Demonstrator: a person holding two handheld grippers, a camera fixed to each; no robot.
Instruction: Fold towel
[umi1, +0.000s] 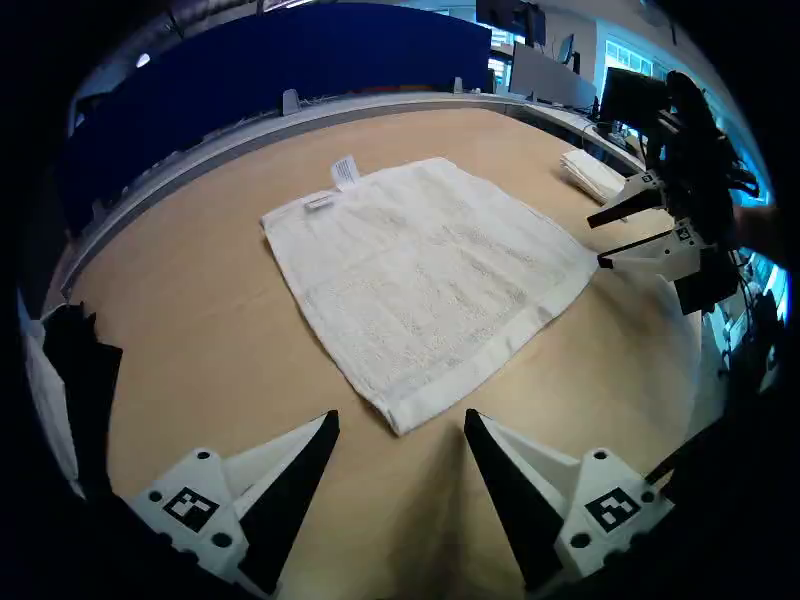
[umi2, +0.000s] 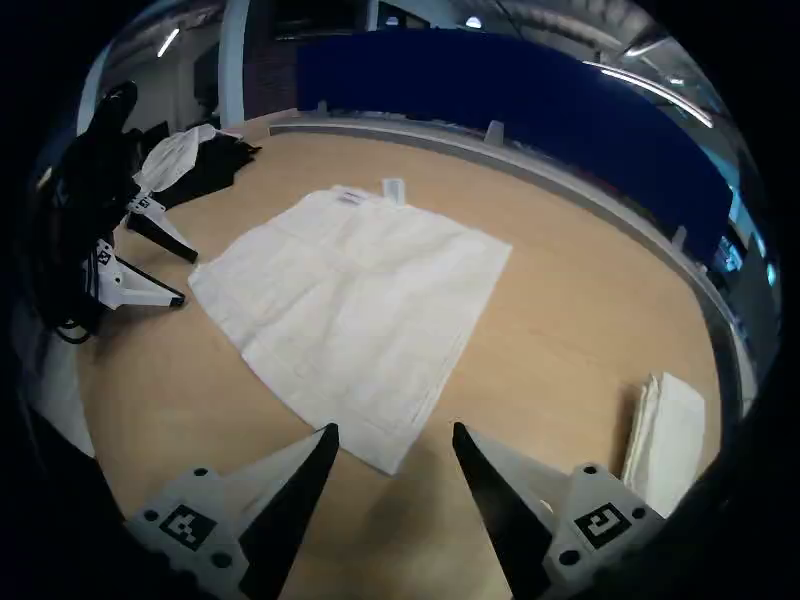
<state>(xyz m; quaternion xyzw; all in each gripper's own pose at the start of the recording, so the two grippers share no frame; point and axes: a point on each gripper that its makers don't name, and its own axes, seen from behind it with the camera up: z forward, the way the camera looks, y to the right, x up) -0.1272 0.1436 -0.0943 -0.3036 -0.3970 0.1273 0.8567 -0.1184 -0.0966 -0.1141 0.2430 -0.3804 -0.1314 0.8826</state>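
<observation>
A pale wooden table (umi1: 190, 320) runs along a blue partition (umi1: 300, 60), with office desks and monitors behind. The white towel (umi1: 430, 270) lies spread flat and unfolded near the middle of the table, one layer thick, with a small label tag (umi1: 345, 172) at its far edge. In the left gripper view, the left gripper (umi1: 399, 414) has its jaws set wide, and the nearest towel corner lies in the gap between the two fingers, with neither finger pressing on it. In the right gripper view, the right gripper (umi2: 394, 427) has its jaws equally wide, and another towel corner lies in the gap between its fingers, not clamped. The two grippers face the towel from adjacent corners. A stack of folded white towels (umi2: 665, 440) rests on the table well apart from the spread towel. A heap of dark and white cloth (umi2: 205, 155) lies near the table's far end.
</observation>
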